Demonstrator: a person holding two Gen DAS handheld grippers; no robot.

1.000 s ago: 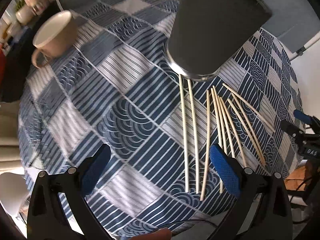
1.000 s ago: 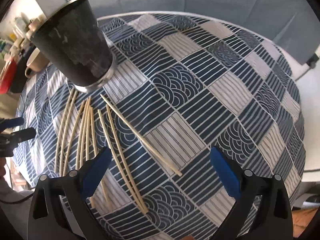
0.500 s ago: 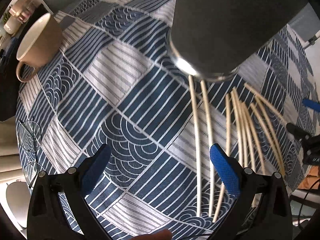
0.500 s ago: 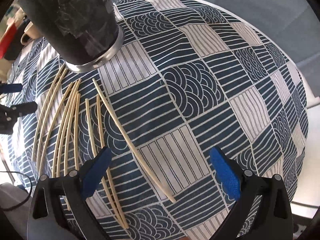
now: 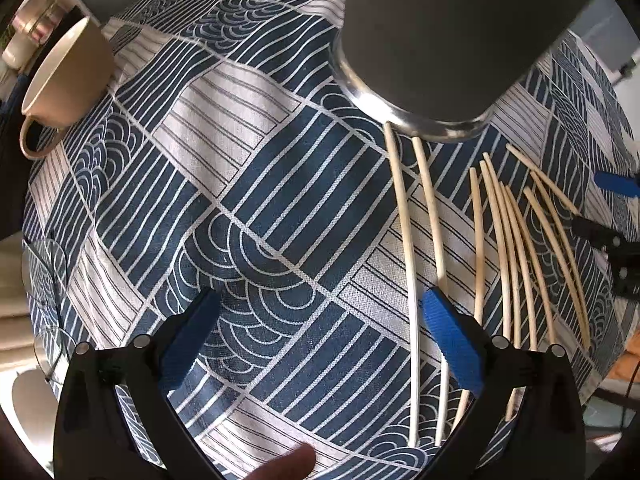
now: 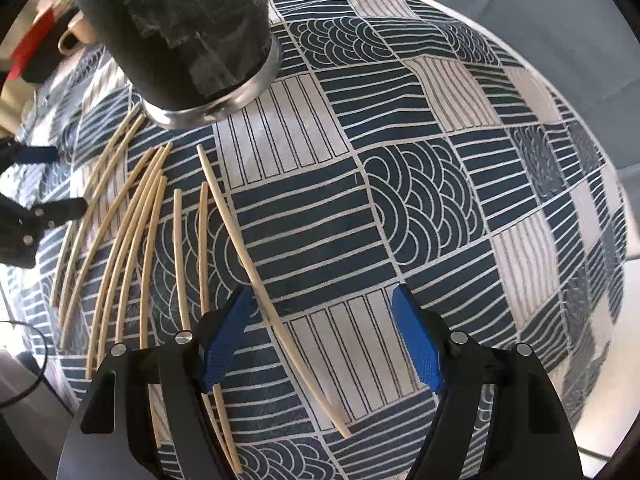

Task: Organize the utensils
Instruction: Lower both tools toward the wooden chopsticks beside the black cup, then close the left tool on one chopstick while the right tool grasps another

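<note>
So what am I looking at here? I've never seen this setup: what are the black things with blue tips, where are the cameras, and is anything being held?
These are two handheld grippers, one in each of a person's hands, not a robot arm. Each carries a fisheye camera looking down along its two blue-padded fingers, so one picture comes from the left gripper, the other from the right gripper. Below is a table under a blue patterned tablecloth. On it lie loose wooden chopsticks, beside a tall dark holder and a beige mug. Nothing is held: the left gripper is open over bare cloth, and the right one's jaws are closing around one chopstick lying apart from the rest, not yet pinching it.
</note>
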